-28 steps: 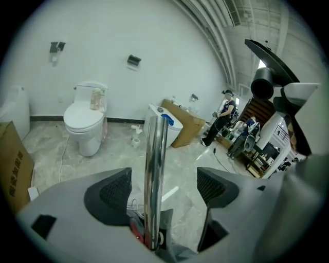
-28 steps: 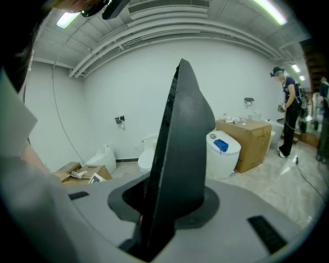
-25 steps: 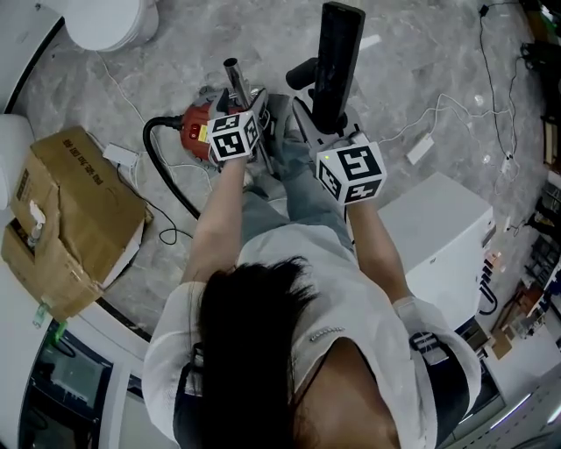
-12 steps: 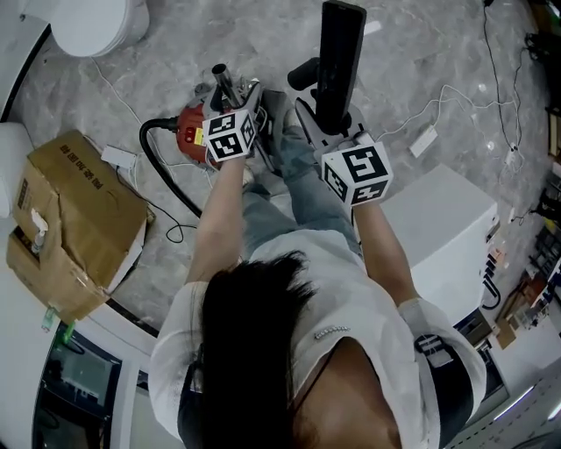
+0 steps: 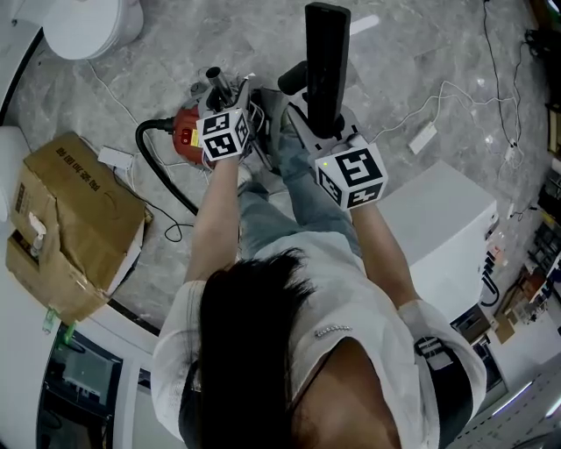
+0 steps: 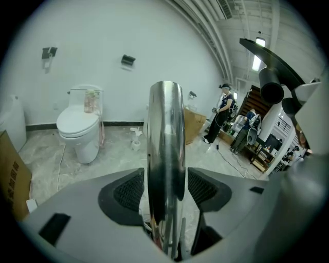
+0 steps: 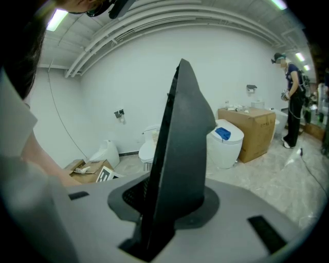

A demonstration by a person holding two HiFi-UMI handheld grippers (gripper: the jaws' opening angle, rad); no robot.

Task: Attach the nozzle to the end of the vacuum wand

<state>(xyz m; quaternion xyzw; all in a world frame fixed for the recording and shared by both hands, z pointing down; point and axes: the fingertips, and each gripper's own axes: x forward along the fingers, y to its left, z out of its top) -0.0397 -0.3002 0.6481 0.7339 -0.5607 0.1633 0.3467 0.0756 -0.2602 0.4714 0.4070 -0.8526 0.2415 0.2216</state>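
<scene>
The shiny metal vacuum wand [image 6: 165,154] stands upright between the jaws of my left gripper [image 6: 165,191]. The jaws are closing, and both pads lie against the tube's sides. In the head view the wand's open end [image 5: 213,79] pokes out beyond the left gripper [image 5: 228,98], above the red vacuum body [image 5: 182,131]. My right gripper [image 7: 164,205] is shut on the narrow base of the flat black nozzle [image 7: 182,149]. The nozzle [image 5: 324,57] rises past the right gripper [image 5: 326,118], a hand's width to the right of the wand end and apart from it.
A black hose [image 5: 158,171] loops from the vacuum across the marble floor. A torn cardboard box [image 5: 74,210] lies at the left and a toilet [image 5: 88,22] at the top left. A white unit [image 5: 438,228] stands at the right, with cables and a power strip [image 5: 422,138] nearby.
Both grippers have drifted a little to the left in the head view, and the nozzle has moved with the right one. The wand end now shows further left beside the left cube.
</scene>
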